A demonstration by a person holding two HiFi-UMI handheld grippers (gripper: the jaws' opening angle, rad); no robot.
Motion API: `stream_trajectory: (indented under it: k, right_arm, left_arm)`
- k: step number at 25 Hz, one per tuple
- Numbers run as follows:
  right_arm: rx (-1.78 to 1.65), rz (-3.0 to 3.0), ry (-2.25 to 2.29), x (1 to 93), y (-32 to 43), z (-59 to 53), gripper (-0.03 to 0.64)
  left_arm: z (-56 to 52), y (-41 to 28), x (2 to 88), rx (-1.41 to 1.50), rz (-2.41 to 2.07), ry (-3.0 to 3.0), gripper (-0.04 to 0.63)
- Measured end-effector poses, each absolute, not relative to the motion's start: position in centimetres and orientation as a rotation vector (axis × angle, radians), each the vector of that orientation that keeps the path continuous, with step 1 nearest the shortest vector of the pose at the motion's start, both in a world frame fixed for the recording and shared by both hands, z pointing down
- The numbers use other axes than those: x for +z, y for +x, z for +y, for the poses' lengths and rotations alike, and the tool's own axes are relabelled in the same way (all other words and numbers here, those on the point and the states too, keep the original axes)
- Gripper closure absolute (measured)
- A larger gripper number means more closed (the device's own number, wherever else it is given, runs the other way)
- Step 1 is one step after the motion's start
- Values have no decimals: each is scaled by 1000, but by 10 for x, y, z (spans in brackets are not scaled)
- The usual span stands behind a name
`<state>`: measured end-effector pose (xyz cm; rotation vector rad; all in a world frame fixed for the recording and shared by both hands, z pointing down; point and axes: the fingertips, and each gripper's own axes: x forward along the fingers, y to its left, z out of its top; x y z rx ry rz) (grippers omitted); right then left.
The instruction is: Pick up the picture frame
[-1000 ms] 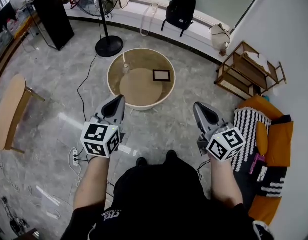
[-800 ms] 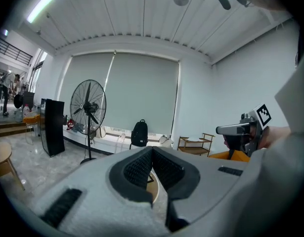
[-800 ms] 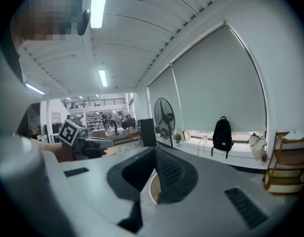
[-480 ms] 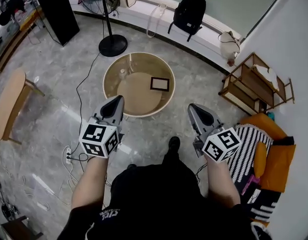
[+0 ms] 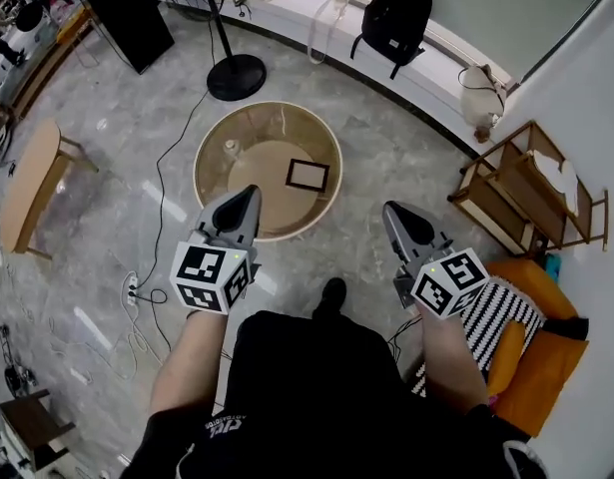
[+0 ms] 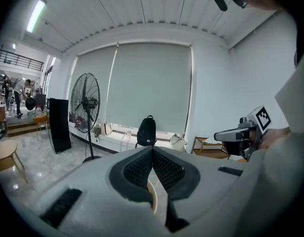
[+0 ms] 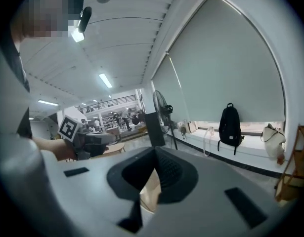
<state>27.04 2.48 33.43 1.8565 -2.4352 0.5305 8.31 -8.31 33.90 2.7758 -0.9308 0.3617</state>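
1. Picture frame (image 5: pixel 307 175): lies flat on the round worktop (image 5: pixel 199 158), right of centre; dark border, pale middle.
2. Left claw (image 5: pixel 251 192): jaws together, nothing between them. Its tip is over the worktop's near rim, apart from the frame.
3. Right claw (image 5: pixel 392 210): jaws together, empty. It is above the floor (image 5: pixel 366 168), right of the worktop.

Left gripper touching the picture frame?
Apart. The head view shows the left gripper, jaws shut, short of the picture frame, with bare round table surface showing between them.
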Motion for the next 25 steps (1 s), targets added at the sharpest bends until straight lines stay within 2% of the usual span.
stream_trajectory:
  k: [5, 18, 25]
  right_arm:
    - [586, -2468, 1739, 354, 280, -2, 612]
    - [563, -2475, 1538, 374, 230, -81, 612]
    - [671, -2432, 1420, 419, 226, -103, 612]
  left_arm:
    - [-94, 97, 352, 389, -981, 2716, 592]
    - [-163, 57, 391, 376, -1034, 2641, 592]
    - [-181, 67, 436, 413, -1027, 2532, 592]
